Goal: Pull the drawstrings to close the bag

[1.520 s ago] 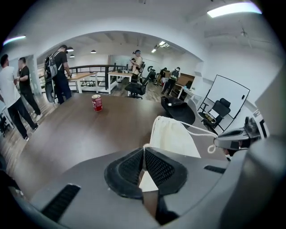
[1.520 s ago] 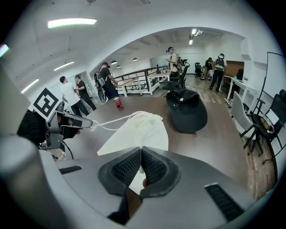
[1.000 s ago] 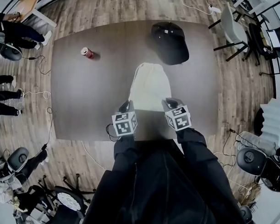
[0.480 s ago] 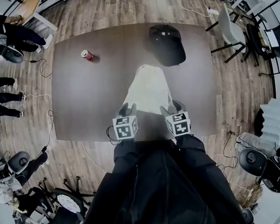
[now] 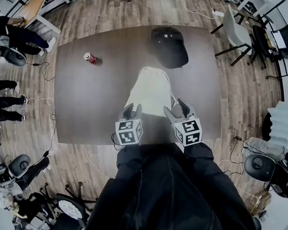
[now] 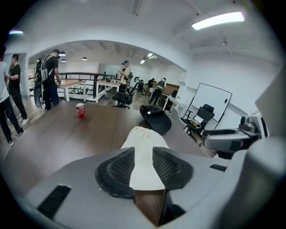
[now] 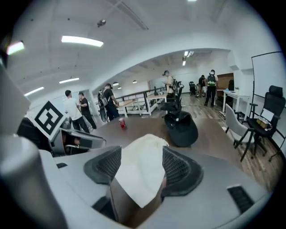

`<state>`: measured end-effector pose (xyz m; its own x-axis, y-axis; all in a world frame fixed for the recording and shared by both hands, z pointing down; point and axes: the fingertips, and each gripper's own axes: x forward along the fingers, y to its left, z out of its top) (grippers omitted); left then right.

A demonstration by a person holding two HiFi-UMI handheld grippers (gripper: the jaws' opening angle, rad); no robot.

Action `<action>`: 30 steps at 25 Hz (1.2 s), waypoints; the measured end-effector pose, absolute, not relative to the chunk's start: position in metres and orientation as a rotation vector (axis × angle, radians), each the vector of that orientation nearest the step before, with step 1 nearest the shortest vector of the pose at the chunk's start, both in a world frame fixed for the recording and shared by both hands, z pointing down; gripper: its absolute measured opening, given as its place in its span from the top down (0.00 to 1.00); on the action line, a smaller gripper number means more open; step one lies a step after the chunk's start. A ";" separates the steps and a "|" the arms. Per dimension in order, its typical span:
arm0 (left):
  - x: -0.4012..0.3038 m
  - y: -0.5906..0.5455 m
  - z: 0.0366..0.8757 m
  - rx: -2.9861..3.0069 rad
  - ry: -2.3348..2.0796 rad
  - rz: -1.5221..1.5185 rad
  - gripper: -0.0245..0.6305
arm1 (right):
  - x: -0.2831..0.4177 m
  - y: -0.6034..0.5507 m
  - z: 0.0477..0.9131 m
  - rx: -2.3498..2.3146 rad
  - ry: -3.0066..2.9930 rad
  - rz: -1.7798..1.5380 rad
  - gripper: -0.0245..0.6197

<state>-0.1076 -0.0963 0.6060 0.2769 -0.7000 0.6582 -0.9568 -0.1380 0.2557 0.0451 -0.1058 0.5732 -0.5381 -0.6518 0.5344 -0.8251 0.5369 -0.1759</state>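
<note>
The left gripper (image 5: 132, 108) and the right gripper (image 5: 176, 108) are sitting side by side at the near edge of the tabletop (image 5: 88, 101). A second ago both were pinched shut. Now both are letting go.

The left fingers (image 6: 118, 170) are standing about halfway apart and are not moving. The right fingers (image 7: 178, 170) are wider and are opening more right now. No fingers are squeezing anything. In both gripper views the pale bag (image 5: 149, 91) is showing in the gap between the fingers, but it is lying just past the tips.

The bag is lying flat on the tabletop, stretching away from the fingers. Its wide flat end is just in front of both pairs of fingers. Its bunched-up end is pointing away, at the far end. That far end is looking narrower than it did a second ago. A thin string (image 5: 171, 91) is running along the bag's right side, toward the right fingers.

The right gripper is sitting a little farther right and closer to the person than before. The left gripper is staying in nearly the same spot.

A black cap (image 5: 169, 44) is lying past the bag's far end. A red can (image 5: 90, 57) is standing well off to the left of the left fingers.
</note>
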 end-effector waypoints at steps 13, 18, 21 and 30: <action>-0.067 -0.123 0.409 2.244 -1.656 0.147 0.88 | 0.041 -0.125 0.381 1.372 -2.782 0.372 0.86; -0.054 -0.122 0.371 2.316 -1.680 0.132 0.90 | 0.039 -0.120 0.349 1.387 -2.784 0.281 0.91; -0.048 -0.119 0.359 2.332 -1.692 0.137 0.91 | 0.038 -0.117 0.339 1.390 -2.774 0.240 0.92; -0.030 -0.111 0.328 2.415 -1.713 0.142 0.91 | 0.041 -0.107 0.309 1.416 -2.770 0.114 0.93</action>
<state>-0.0297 -0.1111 0.3281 0.3325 -0.9259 0.1793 -0.9428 -0.3214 0.0889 0.0405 -0.1066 0.3086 -0.5858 -0.8084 0.0581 -0.8104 0.5835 -0.0521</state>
